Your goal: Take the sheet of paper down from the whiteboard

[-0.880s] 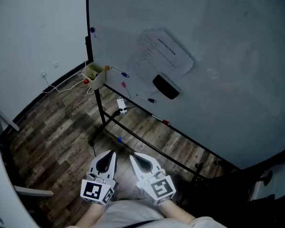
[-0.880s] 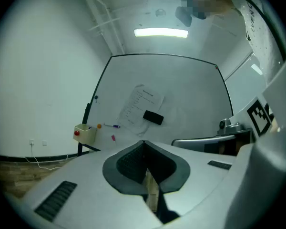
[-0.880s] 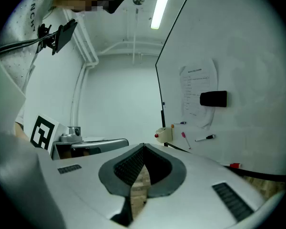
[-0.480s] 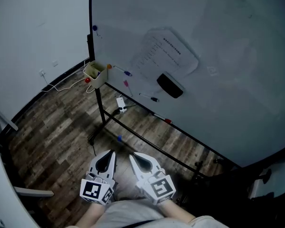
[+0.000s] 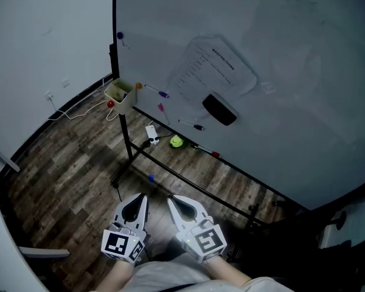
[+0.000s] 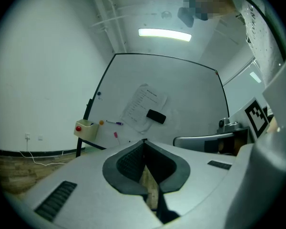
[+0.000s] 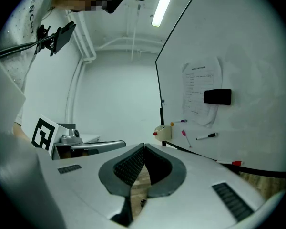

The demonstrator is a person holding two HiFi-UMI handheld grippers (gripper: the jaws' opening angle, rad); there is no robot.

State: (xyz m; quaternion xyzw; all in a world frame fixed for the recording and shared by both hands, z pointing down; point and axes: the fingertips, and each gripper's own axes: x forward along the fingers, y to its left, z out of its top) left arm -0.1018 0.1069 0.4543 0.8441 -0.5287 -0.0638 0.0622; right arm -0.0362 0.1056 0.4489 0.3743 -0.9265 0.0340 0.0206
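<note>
Keeps left gripper [image 5: 140, 198] and right gripper [image 5: 172, 199] pressed together, empty, at six o'clock; notes newly appeared green ball [image 5: 177, 141]; leaves sheet [image 5: 212, 72] at one o'clock untouched.

Holds the left gripper [image 5: 143, 196] and right gripper [image 5: 170, 198] side by side, low before the body, level, aimed forward, fingers [image 6: 127, 162] pressed together on nothing.
</note>
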